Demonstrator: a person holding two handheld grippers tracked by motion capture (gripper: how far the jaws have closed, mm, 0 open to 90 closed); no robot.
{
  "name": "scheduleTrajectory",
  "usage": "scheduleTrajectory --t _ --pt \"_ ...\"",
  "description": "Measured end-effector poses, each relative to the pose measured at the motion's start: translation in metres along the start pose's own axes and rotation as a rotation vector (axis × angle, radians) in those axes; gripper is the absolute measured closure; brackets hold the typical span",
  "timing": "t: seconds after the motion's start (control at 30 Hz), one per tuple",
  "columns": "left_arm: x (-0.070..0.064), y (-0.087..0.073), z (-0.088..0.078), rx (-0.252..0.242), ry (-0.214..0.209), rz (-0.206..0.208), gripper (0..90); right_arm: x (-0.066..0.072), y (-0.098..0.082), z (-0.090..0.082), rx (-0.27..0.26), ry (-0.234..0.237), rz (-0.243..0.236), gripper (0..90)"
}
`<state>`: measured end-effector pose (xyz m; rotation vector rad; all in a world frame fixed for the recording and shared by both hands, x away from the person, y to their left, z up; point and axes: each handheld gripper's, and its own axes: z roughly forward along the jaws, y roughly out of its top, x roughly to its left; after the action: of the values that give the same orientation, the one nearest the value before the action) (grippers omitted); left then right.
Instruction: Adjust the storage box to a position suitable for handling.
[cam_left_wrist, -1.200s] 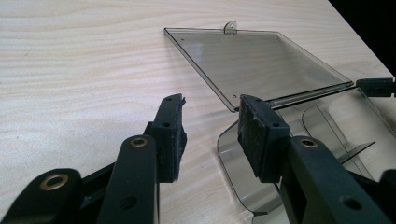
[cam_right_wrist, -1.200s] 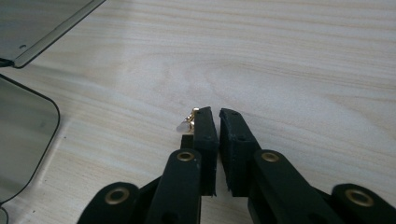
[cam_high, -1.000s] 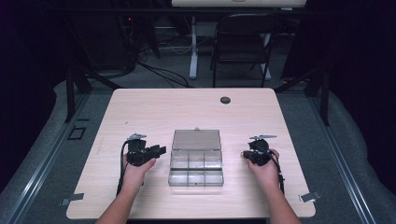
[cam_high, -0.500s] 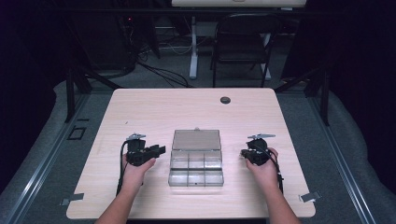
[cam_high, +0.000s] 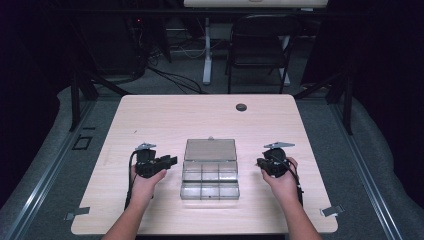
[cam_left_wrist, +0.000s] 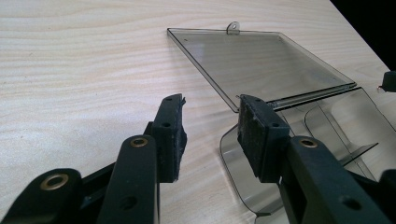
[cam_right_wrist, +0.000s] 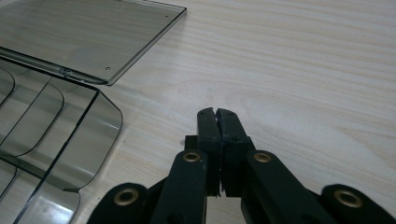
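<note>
two grippers are held either side of the open box (cam_high: 210, 170).
left gripper (cam_high: 170, 161), nearer, half open, empty, is aimed at it; right gripper (cam_high: 260, 163) is closed, empty.

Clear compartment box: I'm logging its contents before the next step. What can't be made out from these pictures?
- Clear compartment box, high view: too small to tell whether its compartments hold anything.
- Same box, left gripper view: near corner hidden behind the left gripper; right side cut by the edge.
- Right gripper view: box cut by the left edge.
- Dark round thing, high view: too small to identify.
</note>
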<state>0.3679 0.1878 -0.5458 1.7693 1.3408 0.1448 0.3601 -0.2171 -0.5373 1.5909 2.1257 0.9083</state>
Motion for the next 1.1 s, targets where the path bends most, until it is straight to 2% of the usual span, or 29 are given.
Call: scheduleTrajectory --t 0.43,1.1 --pt "0.000 0.000 0.000 0.000 0.002 0.000 60.7 0.007 0.003 -0.007 -0.020 0.008 -0.038 89.2" --pt "-0.001 0.000 0.000 -0.002 0.002 0.003 60.8 0.017 0.006 -0.013 -0.042 0.022 -0.065 89.2"
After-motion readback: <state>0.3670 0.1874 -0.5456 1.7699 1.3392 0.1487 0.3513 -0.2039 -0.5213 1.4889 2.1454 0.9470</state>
